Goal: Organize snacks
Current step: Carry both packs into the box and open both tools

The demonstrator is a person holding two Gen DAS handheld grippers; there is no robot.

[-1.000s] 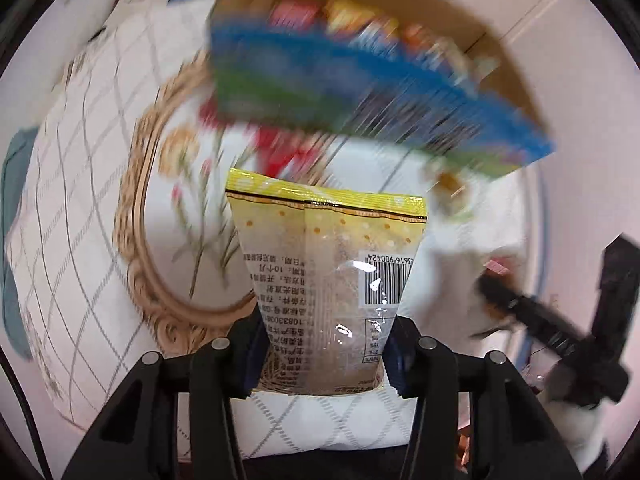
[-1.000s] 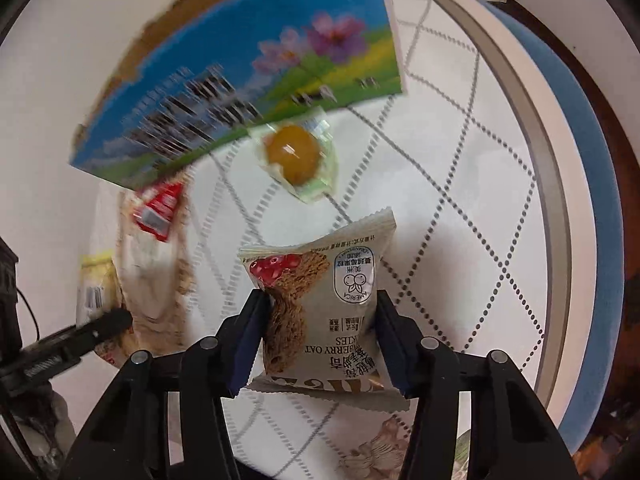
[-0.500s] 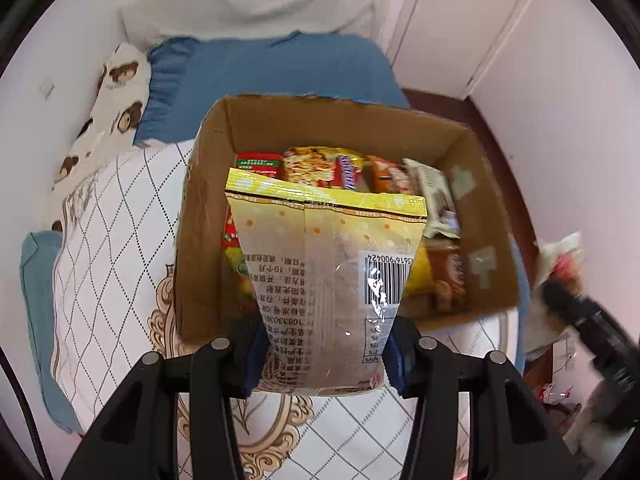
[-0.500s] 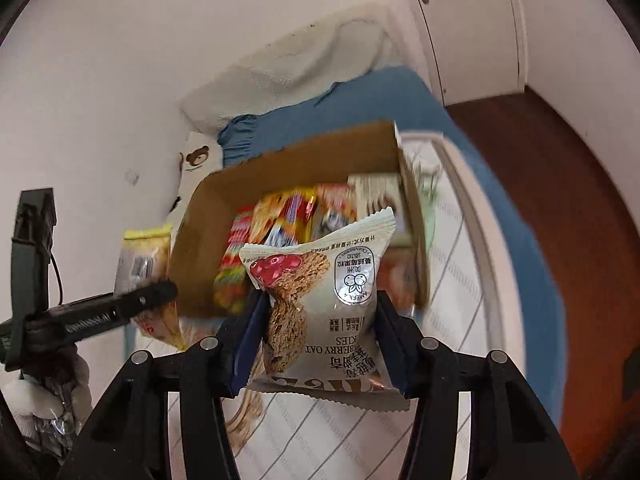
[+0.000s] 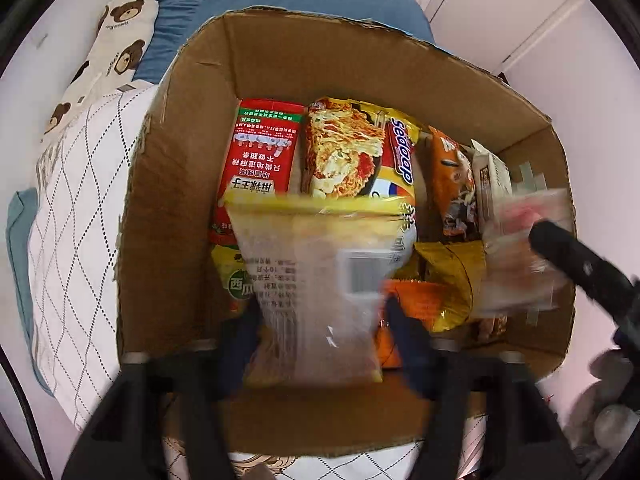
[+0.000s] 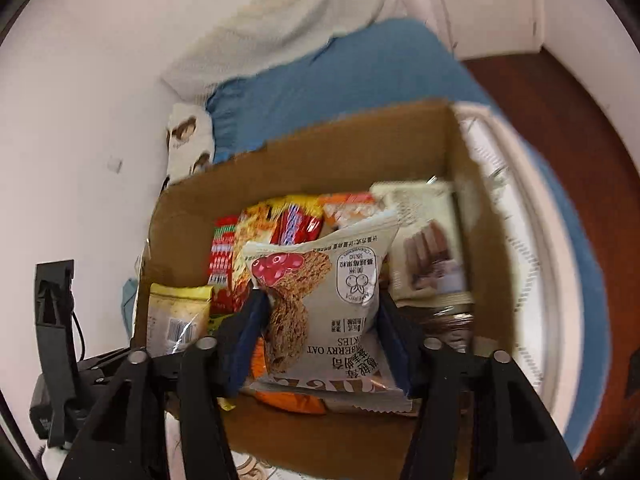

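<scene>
Over the open cardboard box (image 5: 192, 168), the left gripper (image 5: 324, 332) has its jaws opening, and the yellow-topped clear packet (image 5: 316, 276) stands between them, long axis running from near to far, yellow seal at the far end. The right gripper (image 6: 320, 332) is likewise opening around the cranberry oat cookie packet (image 6: 324, 296), which stands upright with its print inverted. Blur leaves it unclear, but the pads appear just clear of both packets.

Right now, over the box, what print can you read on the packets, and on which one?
"Sedaap": noodle packet in the cardboard box.
"BERRY OAT": cookie packet between the opening right tongs; the start of the word is hidden.
Chinese lines on the red packet: visible, not legible to me.
Yellow packet between the opening left tongs: blurred, barcode unreadable.
</scene>
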